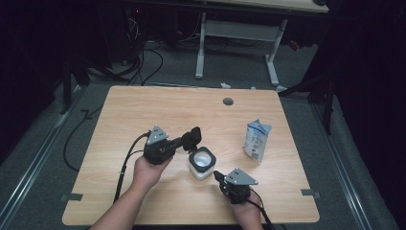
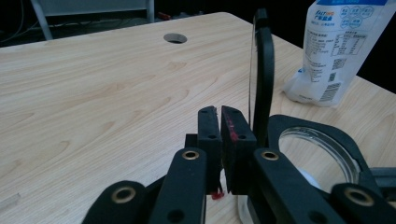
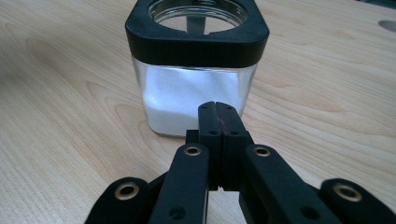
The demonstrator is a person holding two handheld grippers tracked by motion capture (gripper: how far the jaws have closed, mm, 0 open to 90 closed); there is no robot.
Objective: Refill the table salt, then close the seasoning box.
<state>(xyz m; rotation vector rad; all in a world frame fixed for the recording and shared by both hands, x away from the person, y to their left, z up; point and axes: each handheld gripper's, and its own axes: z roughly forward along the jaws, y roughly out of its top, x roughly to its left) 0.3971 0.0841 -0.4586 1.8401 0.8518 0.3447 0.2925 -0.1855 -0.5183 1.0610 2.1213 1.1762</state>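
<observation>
A square glass jar with a black collar holds white powder and stands on the wooden table near the middle front. Its black hinged lid is swung up and stands on edge. My left gripper reaches in from the left. In the left gripper view this gripper is shut with nothing between the pads, just left of the raised lid. My right gripper points at the jar from the front right. It is shut and empty, its tips close against the jar's glass wall.
A white and blue pouch stands upright to the right of the jar, also behind the lid in the left gripper view. A round cable hole sits near the table's far edge. Cables trail from both grippers toward the front edge.
</observation>
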